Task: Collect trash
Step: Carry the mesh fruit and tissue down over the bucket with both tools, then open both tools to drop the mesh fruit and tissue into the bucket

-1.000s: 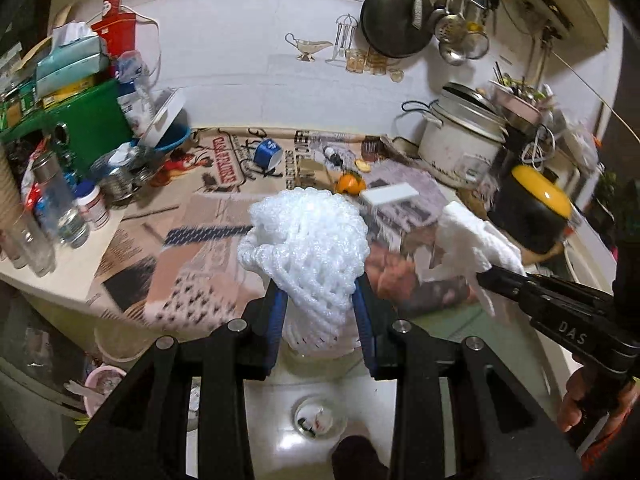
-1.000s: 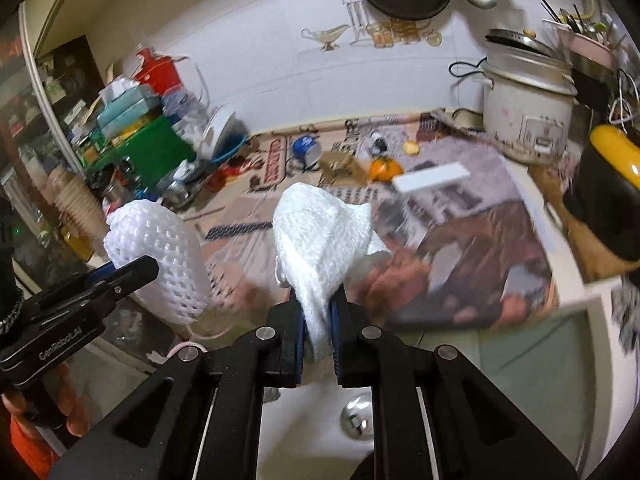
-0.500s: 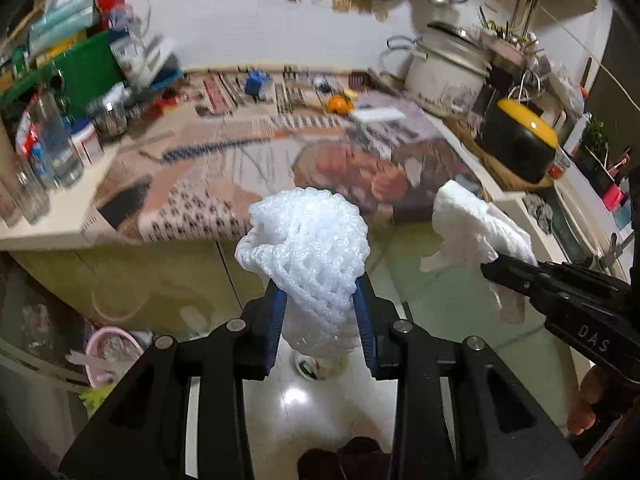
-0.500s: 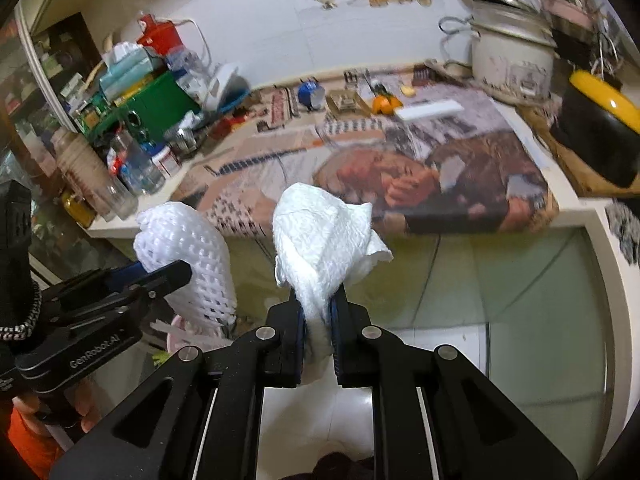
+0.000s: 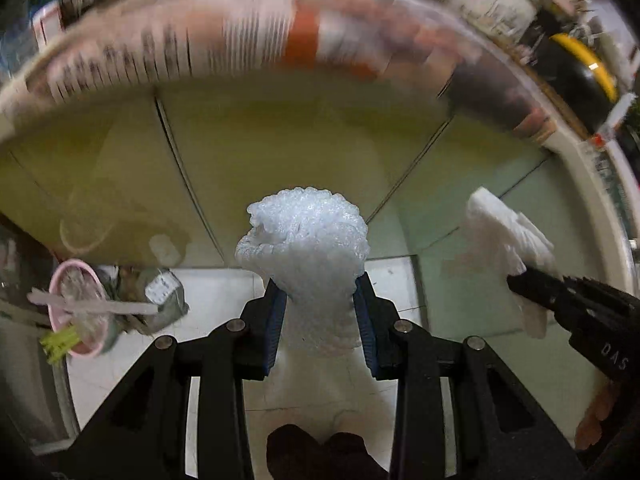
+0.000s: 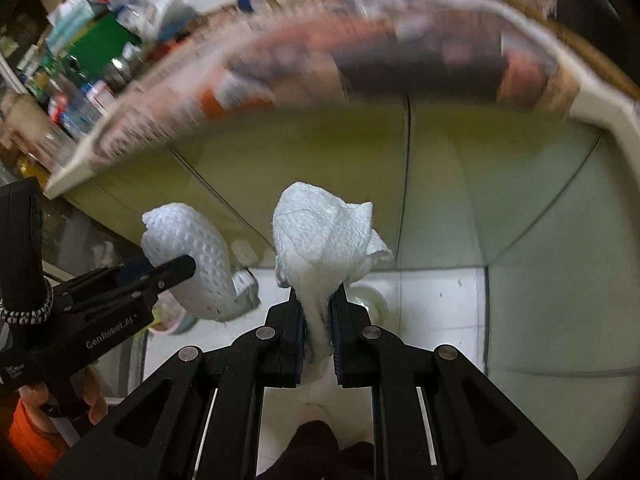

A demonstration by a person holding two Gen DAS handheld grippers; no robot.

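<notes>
My left gripper is shut on a white foam fruit net, which bulges up above the blue pads. In the right wrist view the same foam net shows at the left, held by the left gripper. My right gripper is shut on a crumpled white paper towel; that paper towel also shows at the right of the left wrist view. Both grippers point steeply down, below the counter edge and in front of the cabinet doors. A pink-rimmed bin with rubbish in it stands on the floor at the lower left.
The counter edge with its printed covering arcs overhead, blurred. Greenish cabinet doors fill the middle. White floor tiles lie below. A cluttered shelf of bottles and boxes stands at the upper left. A hand with an orange sleeve holds the left gripper.
Both grippers have dropped from counter height to below the counter edge and tilted further down. The foam net and the paper towel remain held. The bin has come closer in the left wrist view.
</notes>
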